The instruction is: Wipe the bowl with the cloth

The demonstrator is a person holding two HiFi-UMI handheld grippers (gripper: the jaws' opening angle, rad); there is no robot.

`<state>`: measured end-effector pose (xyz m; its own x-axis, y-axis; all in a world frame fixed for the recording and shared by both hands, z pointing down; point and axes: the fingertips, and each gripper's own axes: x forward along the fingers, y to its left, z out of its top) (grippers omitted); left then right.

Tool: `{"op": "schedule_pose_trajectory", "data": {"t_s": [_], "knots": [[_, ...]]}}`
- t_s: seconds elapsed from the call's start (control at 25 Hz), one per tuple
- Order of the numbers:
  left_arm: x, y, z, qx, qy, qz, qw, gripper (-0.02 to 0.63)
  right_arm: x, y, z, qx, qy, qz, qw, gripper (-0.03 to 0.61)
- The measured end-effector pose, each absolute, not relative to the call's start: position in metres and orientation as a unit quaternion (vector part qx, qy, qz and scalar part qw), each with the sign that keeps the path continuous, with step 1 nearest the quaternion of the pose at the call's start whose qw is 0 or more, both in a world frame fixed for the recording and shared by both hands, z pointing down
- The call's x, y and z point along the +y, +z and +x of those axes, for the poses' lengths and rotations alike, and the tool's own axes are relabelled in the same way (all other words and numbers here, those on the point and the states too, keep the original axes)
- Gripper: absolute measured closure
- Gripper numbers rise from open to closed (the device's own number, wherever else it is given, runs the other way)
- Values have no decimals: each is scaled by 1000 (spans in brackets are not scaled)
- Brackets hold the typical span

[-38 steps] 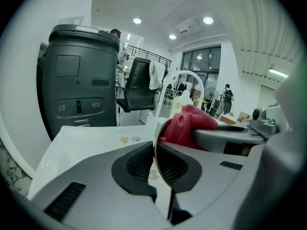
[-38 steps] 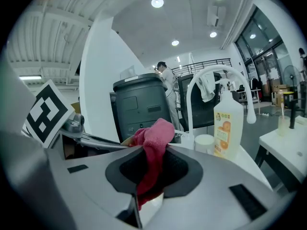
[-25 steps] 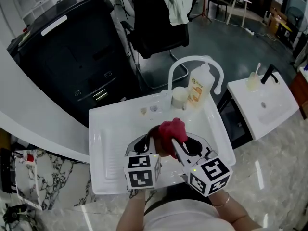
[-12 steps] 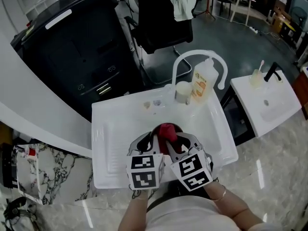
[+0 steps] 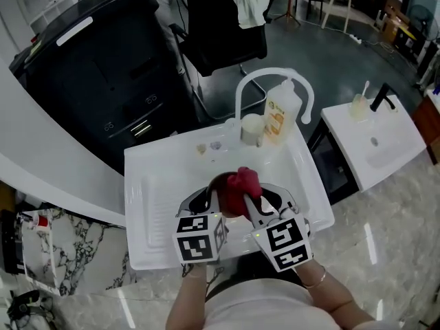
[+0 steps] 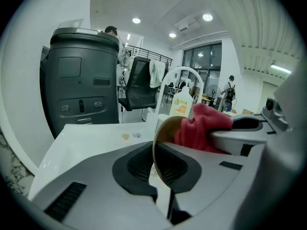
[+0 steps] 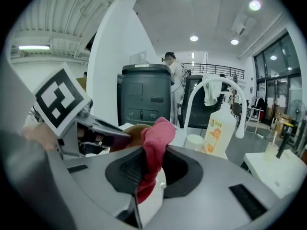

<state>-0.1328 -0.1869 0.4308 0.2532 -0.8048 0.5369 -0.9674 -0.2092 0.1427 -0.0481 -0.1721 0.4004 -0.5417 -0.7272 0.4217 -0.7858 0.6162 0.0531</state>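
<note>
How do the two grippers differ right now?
The left gripper is clamped on the thin rim of a brown bowl; the right gripper is clamped on a red cloth. The left gripper holds the bowl tipped on edge, while the right gripper holds the bunched cloth at the bowl's open side. Both are shut, side by side over the white sink.

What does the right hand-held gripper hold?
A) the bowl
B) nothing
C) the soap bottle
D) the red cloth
D: the right hand-held gripper is shut on the cloth, while the left hand-held gripper clamps the rim of the bowl.
</note>
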Motion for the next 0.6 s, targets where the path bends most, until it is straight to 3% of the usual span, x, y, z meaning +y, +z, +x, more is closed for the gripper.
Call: {"op": "schedule_pose_trajectory", "data": {"t_s": [0.28,0.6], "knots": [[-199,434,-134,-583,164,755,252,586,-149,386,-62,-910,231,334,77,500],[-197,426,-130,-599,100,743,281,586,-153,414,-80,-880,319,349,42,501]]}}
